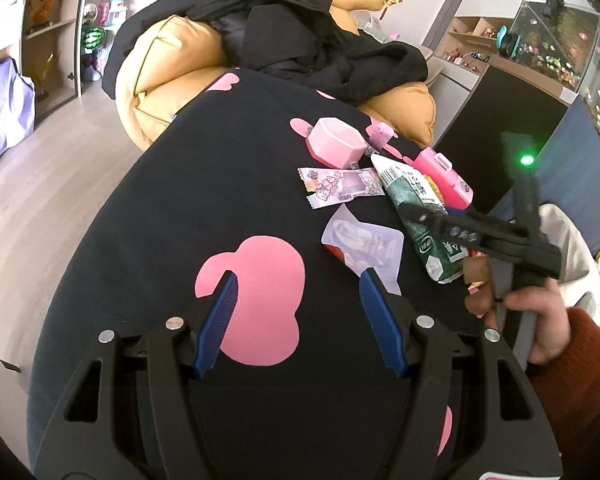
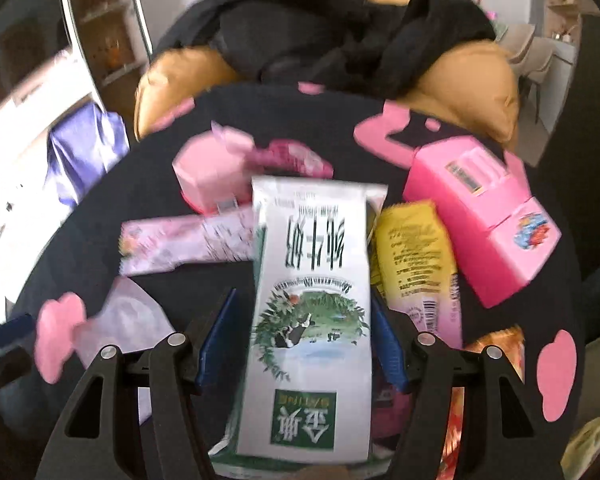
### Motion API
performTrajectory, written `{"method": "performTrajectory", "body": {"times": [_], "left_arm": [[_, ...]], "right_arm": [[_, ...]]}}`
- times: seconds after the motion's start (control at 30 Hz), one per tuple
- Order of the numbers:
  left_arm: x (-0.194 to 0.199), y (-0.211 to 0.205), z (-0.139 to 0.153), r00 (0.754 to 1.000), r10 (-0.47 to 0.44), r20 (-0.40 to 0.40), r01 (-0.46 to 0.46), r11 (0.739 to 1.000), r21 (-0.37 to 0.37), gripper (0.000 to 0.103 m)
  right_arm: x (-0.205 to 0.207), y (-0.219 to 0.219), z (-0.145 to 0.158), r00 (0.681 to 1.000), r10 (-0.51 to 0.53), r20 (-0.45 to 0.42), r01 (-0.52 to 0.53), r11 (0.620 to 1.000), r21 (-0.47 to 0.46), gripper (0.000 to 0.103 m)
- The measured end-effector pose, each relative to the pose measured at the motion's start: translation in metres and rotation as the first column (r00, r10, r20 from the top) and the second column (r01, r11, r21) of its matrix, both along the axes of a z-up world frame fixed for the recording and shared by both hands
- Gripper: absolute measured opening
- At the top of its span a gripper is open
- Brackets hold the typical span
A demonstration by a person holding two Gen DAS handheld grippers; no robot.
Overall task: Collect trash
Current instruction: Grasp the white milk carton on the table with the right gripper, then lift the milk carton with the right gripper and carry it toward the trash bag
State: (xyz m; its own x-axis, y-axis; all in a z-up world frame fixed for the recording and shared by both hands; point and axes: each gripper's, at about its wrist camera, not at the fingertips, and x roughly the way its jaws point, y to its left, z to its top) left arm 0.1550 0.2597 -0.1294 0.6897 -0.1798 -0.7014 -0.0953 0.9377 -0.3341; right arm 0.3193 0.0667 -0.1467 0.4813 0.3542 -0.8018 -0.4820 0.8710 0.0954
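Trash lies on a black cloth with pink shapes (image 1: 172,208). A green-and-white milk pouch (image 1: 414,200) (image 2: 312,248) lies lengthwise between the blue pads of my right gripper (image 2: 303,294). The pads stand off its sides, with a gap on the left. In the left wrist view the right gripper (image 1: 424,216) reaches over the pouch from the right, held by a hand (image 1: 540,320). Beside the pouch are a pink wrapper (image 1: 340,186) (image 2: 188,244), a clear blister pack (image 1: 364,244) (image 2: 124,320), a yellow packet (image 2: 416,256) and an orange wrapper (image 2: 500,344). My left gripper (image 1: 298,276) hovers open over a pink patch, holding nothing.
A pink octagonal box (image 1: 334,140) (image 2: 212,172) and a pink toy box (image 1: 444,176) (image 2: 484,216) sit behind the trash. Black clothing (image 1: 300,32) is heaped on tan cushions (image 1: 168,52) beyond. A pale bag or bin (image 1: 572,248) stands at the right. Wood floor lies to the left.
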Motion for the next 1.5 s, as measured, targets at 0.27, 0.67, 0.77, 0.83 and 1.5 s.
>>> {"method": "performTrajectory", "body": {"times": [0.27,0.67,0.77,0.83,1.5], "left_arm": [[0.007,-0.011,-0.009,0.999,-0.036,-0.024,0.035,0.999,-0.036,0.060],[0.044,-0.046,-0.013,0.997,0.015,-0.079,-0.015,1.000,0.006,0.045],[0.053,-0.051,-0.012,0.996,0.034,-0.081,-0.034,0.999,0.007,0.039],[0.057,-0.057,-0.014,0.996,0.048,-0.081,-0.044,0.998,0.041,0.033],[0.017,-0.083,0.000,0.988,-0.152,-0.016,0.152,0.988,-0.025,0.003]], "right_arm": [[-0.031,-0.014,0.032,0.992,0.040,0.117,-0.037,0.999,-0.031,0.050],[-0.087,-0.094,0.044,0.989,-0.068,0.130,0.062,0.997,0.053,0.050],[-0.097,-0.109,0.035,0.989,-0.095,0.117,0.089,0.994,0.058,0.050],[-0.103,-0.120,0.030,0.987,-0.111,0.119,0.104,0.993,0.060,0.050],[-0.139,-0.150,-0.012,0.988,-0.154,-0.015,0.154,0.987,0.042,0.050]]}}
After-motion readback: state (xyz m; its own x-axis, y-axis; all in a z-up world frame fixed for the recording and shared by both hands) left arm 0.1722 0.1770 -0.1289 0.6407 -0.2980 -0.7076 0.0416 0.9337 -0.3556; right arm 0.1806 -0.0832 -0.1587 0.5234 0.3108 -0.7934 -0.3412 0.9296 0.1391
